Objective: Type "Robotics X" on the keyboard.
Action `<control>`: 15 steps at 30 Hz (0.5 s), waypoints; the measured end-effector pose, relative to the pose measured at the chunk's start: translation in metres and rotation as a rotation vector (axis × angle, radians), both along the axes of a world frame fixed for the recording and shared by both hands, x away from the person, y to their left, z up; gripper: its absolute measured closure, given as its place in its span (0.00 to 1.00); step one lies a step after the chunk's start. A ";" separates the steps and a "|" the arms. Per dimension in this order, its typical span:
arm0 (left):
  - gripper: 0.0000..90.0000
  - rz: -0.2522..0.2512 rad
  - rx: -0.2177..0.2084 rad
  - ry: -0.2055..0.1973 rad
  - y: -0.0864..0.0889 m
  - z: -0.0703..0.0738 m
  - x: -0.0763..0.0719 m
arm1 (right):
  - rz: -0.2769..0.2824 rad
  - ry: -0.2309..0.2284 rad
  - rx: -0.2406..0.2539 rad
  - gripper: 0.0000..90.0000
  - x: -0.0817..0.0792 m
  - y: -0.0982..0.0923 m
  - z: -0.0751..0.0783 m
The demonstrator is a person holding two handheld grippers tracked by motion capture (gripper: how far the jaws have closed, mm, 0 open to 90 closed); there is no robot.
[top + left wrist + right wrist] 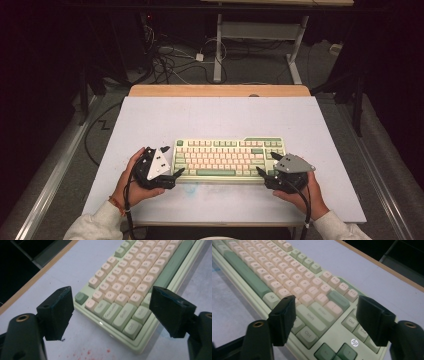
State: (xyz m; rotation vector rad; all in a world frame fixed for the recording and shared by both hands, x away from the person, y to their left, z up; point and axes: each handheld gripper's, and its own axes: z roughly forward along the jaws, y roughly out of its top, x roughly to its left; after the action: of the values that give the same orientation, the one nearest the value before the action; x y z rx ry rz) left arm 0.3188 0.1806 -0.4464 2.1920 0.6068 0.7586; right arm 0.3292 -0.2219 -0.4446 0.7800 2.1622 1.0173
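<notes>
A pale green keyboard (227, 159) with peach and green keys lies flat on the light grey table top (215, 115), towards its near side. My left gripper (173, 178) sits at the keyboard's near left corner. In the left gripper view it (112, 312) is open, its jaws standing wide on either side of that corner without touching it. My right gripper (265, 163) is at the keyboard's right end. In the right gripper view it (328, 320) is open, hovering over the Shift and Ctrl keys (312, 322) with nothing pressed between the pads.
The table's wooden far edge (220, 90) runs behind the grey top. Beyond it are a desk frame (260, 30) and tangled cables (170, 60) on the floor. Small red specks (87, 352) mark the top just in front of the keyboard. Bare surface lies behind and beside the keyboard.
</notes>
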 end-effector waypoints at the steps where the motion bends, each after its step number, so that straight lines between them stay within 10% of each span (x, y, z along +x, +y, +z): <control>1: 0.21 0.007 -0.003 0.008 0.003 -0.001 -0.001 | 0.005 0.007 0.006 0.34 0.002 0.001 0.002; 15: 0.20 0.048 -0.012 0.051 0.022 -0.015 -0.016 | 0.097 0.080 -0.023 0.74 0.040 0.045 0.014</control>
State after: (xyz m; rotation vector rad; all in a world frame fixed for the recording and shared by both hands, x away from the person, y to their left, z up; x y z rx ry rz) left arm 0.3024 0.2030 -0.4615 2.1984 0.6905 0.7238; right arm 0.3688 -0.1774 -0.4309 0.7224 2.2951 1.0238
